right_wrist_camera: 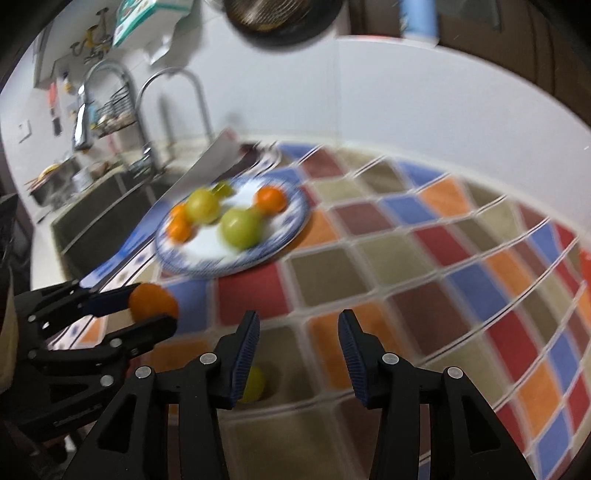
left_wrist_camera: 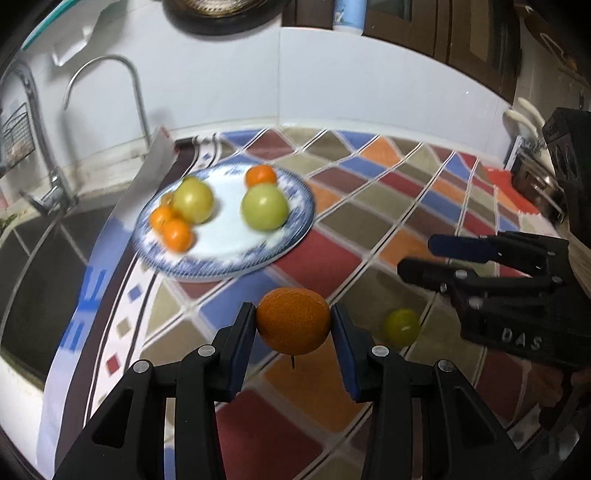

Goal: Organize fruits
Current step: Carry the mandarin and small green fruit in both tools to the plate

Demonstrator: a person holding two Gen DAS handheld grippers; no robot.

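My left gripper (left_wrist_camera: 293, 326) is shut on an orange (left_wrist_camera: 293, 320) and holds it above the checkered cloth, short of the plate. It also shows in the right wrist view (right_wrist_camera: 155, 308) with the orange (right_wrist_camera: 152, 302). A blue-rimmed white plate (left_wrist_camera: 236, 254) (right_wrist_camera: 291, 229) holds two green fruits (left_wrist_camera: 264, 207) and three small oranges (left_wrist_camera: 176, 234). A small green fruit (left_wrist_camera: 402, 327) (right_wrist_camera: 253, 384) lies on the cloth under my right gripper (right_wrist_camera: 298, 343), which is open and empty; it also shows in the left wrist view (left_wrist_camera: 415, 254).
A sink (left_wrist_camera: 44, 266) with two curved taps (left_wrist_camera: 110, 85) lies left of the plate. The white wall (left_wrist_camera: 332, 74) runs behind the counter. A pan (left_wrist_camera: 221, 14) and a blue-white bottle (left_wrist_camera: 349, 14) are above. Dark kitchenware (left_wrist_camera: 535, 184) stands at the right.
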